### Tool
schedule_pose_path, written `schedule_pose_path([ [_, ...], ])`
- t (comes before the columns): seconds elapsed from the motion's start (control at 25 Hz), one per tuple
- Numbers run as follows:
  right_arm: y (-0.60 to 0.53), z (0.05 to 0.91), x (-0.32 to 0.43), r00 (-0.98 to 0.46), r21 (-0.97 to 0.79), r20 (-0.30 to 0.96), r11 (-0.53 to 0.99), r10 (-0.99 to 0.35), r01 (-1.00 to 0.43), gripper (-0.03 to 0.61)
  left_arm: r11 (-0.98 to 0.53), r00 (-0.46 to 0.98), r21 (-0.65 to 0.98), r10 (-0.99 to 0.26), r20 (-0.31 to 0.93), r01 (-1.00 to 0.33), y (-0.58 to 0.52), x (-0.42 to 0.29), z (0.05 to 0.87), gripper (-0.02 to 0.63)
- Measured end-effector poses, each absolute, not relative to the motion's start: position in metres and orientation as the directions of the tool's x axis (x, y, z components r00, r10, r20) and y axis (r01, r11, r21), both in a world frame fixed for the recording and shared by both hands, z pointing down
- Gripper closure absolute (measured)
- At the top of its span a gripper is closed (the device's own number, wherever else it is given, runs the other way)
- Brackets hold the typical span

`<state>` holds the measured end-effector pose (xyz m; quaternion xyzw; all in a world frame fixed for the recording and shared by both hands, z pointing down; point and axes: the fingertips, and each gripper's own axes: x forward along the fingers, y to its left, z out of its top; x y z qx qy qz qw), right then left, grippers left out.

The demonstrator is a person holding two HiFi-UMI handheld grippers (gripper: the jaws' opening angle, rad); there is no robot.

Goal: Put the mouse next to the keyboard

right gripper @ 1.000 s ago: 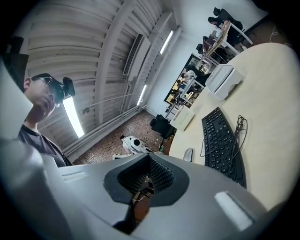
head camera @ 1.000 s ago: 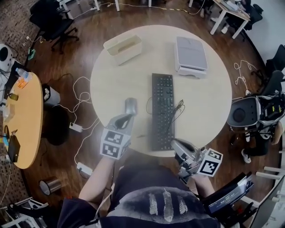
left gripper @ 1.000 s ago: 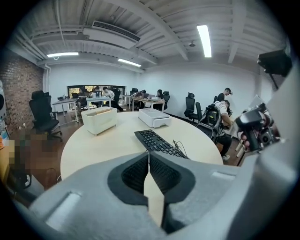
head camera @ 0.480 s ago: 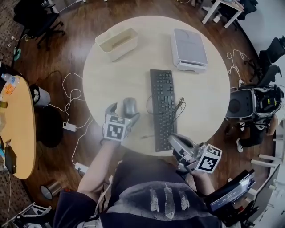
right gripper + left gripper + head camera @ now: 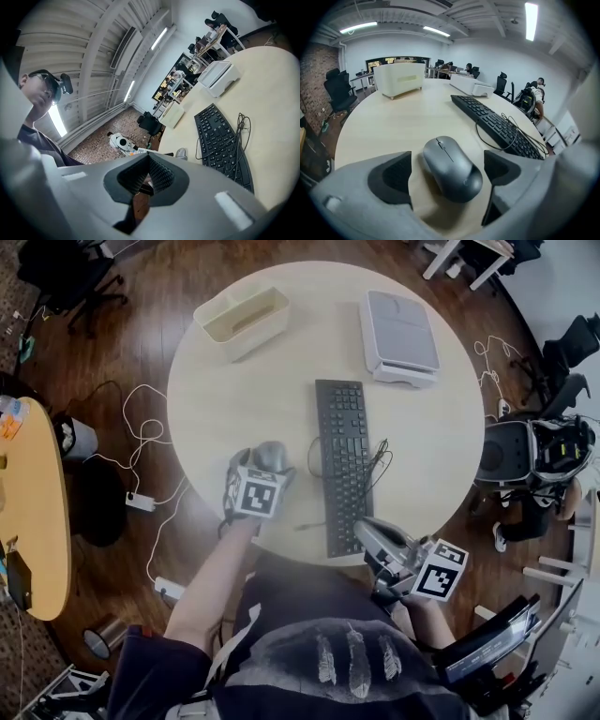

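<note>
- Left of the keyboard, about level with its middle rows and a clear gap away, the grey mouse lies flat on the tabletop, its nose pointing away from the person.
- Around the mouse now stands the left gripper. Its jaws, closed a second ago while it hung short of the mouse, have just been opening, and it has come down over the mouse. The dark pads flank both sides, with pale tabletop showing between each pad and the shell, so nothing is clamped yet.
- For the task this looks like the end of the approach. What remains, as I judge it, is closing on the mouse, then carrying or sliding it across the gap to the keyboard's left edge.
- By the keyboard's near right corner, at the tabletop's rim, the right gripper hangs with its jaws together on nothing, taking no part.
- On the keyboard's right side a thin dark cable loops, away from the mouse's likely path.
- Beyond the keyboard's far end sit a cream bin and a grey box, well clear.
</note>
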<state>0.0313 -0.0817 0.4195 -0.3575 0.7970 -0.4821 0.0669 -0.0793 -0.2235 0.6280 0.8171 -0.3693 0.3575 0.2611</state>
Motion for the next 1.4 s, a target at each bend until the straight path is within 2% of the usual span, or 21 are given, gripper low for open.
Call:
schedule_pose_path([
  [0.24,-0.084,0.421,0.039,-0.719,-0.812,0.252,0.262,-0.648,-0.521,0.580,-0.594,0.418,0.094,-0.437,0.796,-0.799,-0.220,-0.084,0.642,0.127],
  [0.64,-0.084,0.418,0.042,-0.719,-0.817,0.226,0.273,-0.658,-0.507,0.580,-0.591,0.419,0.100,-0.432,0.799,-0.800,-0.221,-0.088,0.643,0.161],
  [0.72,-0.086,0.419,0.044,-0.717,-0.816,0.218,0.279,-0.662,-0.506,0.580,-0.583,0.411,0.092,-0.444,0.796,-0.807,-0.226,-0.093,0.642,0.191],
  [0.8,-0.086,0.418,0.046,-0.715,-0.818,0.211,0.280,-0.667,-0.503,0.580,-0.568,0.398,0.088,-0.451,0.799,-0.818,-0.229,-0.099,0.640,0.284],
  [0.84,-0.085,0.417,0.047,-0.711,-0.818,0.210,0.277,-0.671,-0.504,0.580,-0.562,0.394,0.091,-0.447,0.803,-0.822,-0.230,-0.100,0.640,0.289],
  [1.28,-0.068,0.409,0.065,-0.676,-0.844,0.167,0.250,-0.718,-0.474,0.580,-0.561,0.398,0.110,-0.422,0.815,-0.820,-0.229,-0.098,0.636,0.298],
  [1.4,-0.062,0.411,0.065,-0.679,-0.867,0.149,0.236,-0.719,-0.439,0.580,-0.489,0.440,0.213,-0.414,0.797,-0.846,-0.229,-0.101,0.632,0.298],
])
